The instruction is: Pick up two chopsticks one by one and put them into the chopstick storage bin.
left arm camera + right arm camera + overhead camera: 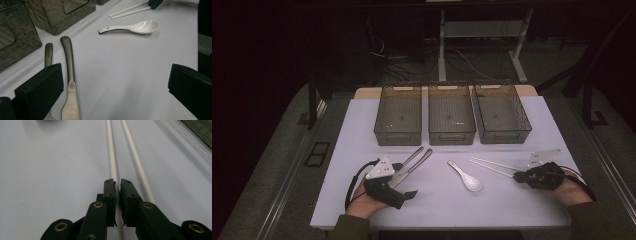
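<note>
Two white chopsticks (492, 166) lie side by side on the white table (437, 205), right of a white ceramic spoon (467, 177). My right gripper (518, 176) is at their near ends. In the right gripper view its jaws (118, 185) are shut on the left chopstick (111, 152), while the other chopstick (133, 152) runs just outside the right jaw. A metal knife (68, 65) and a second metal handle (48, 52) lie at the left. My left gripper (404, 181) rests open beside them, its jaws (115, 75) wide apart with nothing between the pads.
Three clear grey plastic bins (398, 116) (451, 116) (502, 115) stand in a row at the back of the table. Two of them show in the left gripper view (57, 15). The spoon (135, 27) lies bowl-up between the two hands.
</note>
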A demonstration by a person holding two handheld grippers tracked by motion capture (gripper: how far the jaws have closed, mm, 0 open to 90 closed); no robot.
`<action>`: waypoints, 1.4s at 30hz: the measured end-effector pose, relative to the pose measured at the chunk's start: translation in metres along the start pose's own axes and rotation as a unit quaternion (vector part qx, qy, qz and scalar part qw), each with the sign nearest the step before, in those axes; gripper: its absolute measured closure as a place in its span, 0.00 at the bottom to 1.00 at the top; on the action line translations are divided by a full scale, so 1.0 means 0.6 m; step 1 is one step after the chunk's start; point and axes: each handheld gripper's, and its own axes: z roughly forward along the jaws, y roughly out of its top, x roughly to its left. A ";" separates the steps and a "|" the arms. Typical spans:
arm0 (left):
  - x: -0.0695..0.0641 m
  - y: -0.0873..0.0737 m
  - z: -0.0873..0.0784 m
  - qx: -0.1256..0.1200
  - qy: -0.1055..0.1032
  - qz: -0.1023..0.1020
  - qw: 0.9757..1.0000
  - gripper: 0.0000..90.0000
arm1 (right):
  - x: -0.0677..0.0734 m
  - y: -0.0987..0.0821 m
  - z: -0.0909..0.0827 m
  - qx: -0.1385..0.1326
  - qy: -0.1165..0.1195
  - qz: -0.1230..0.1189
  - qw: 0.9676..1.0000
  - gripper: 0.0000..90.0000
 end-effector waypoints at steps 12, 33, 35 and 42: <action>0.001 0.001 -0.001 0.001 -0.002 0.004 1.000 0.00 | -0.006 0.003 -0.020 -0.030 0.010 0.017 0.999 0.94; 0.008 -0.007 0.008 0.002 -0.003 0.003 1.000 0.00 | -0.008 0.020 -0.055 -0.081 0.021 0.043 0.996 0.94; 0.010 -0.007 0.009 0.003 -0.001 0.003 1.000 0.00 | -0.007 0.024 -0.056 -0.082 0.022 0.044 0.995 0.94; 0.009 -0.009 0.008 0.005 -0.001 0.001 1.000 0.00 | -0.007 0.048 -0.063 -0.101 0.025 0.052 0.993 0.94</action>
